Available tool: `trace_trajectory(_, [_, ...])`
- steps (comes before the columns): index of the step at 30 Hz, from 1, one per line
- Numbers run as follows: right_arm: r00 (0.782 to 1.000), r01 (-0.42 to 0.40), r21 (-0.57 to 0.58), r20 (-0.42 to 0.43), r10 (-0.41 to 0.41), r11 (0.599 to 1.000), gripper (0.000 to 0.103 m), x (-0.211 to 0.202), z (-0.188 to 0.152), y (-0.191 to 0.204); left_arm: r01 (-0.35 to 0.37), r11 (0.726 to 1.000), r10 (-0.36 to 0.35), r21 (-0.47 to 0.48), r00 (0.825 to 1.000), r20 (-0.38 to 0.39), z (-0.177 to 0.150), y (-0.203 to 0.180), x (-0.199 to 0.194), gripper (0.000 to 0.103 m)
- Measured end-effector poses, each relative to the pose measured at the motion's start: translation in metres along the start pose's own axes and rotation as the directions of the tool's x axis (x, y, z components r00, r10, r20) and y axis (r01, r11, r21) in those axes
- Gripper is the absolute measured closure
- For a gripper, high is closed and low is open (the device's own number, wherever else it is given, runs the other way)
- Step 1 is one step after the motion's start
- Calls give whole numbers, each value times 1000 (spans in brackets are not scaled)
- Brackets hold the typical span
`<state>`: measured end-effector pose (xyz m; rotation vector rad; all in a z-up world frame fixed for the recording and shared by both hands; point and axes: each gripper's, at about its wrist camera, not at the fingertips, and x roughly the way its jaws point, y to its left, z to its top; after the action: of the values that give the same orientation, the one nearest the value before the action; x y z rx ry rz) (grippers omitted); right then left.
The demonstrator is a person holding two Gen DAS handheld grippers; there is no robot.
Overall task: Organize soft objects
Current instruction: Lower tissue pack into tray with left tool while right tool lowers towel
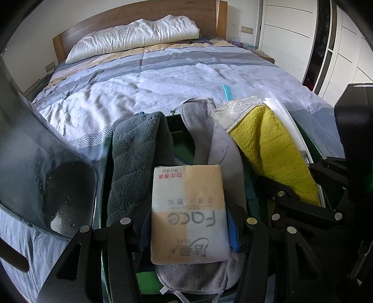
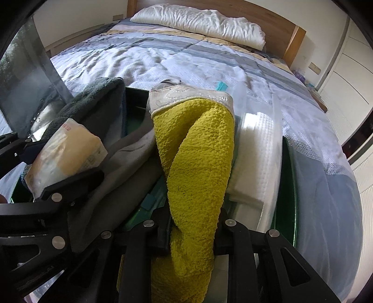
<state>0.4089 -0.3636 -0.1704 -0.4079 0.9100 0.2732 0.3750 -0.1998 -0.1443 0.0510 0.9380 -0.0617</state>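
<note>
My left gripper (image 1: 188,223) is shut on a face tissue pack (image 1: 188,214), held over a dark green box (image 1: 103,186) on the bed. The pack also shows in the right wrist view (image 2: 67,149). My right gripper (image 2: 192,233) is shut on a yellow towel (image 2: 198,158) with a grey embroidered border; it also shows in the left wrist view (image 1: 268,144). In the box lie a dark grey plush towel (image 1: 137,151), light grey cloths (image 1: 202,125) and a clear bag of white cloth (image 2: 256,158).
The box rests on a bed with a blue-grey quilt (image 1: 144,81), a white pillow (image 1: 135,37) and a wooden headboard (image 1: 149,16). A clear plastic lid (image 1: 46,163) stands at the left. White wardrobes (image 1: 345,51) line the right.
</note>
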Motion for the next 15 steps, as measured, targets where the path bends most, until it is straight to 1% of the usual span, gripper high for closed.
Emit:
trace_trajectory(8, [1000,-6,2,4,6,1000,79,-3,-3,-1,-11,1000,11,7,1000,9,-3,-2,1,56])
trace_trajectory(14, [1000,-8,0,11,8,1000,75,-4,-4,-2,-10,1000,10,0,1000,11,-3,0,0,56])
trace_trajectory(15, [1000,-10,0,12,10,1000,73,-5,-4,-2,-12,1000,12,-2,1000,11,-3,0,0,56])
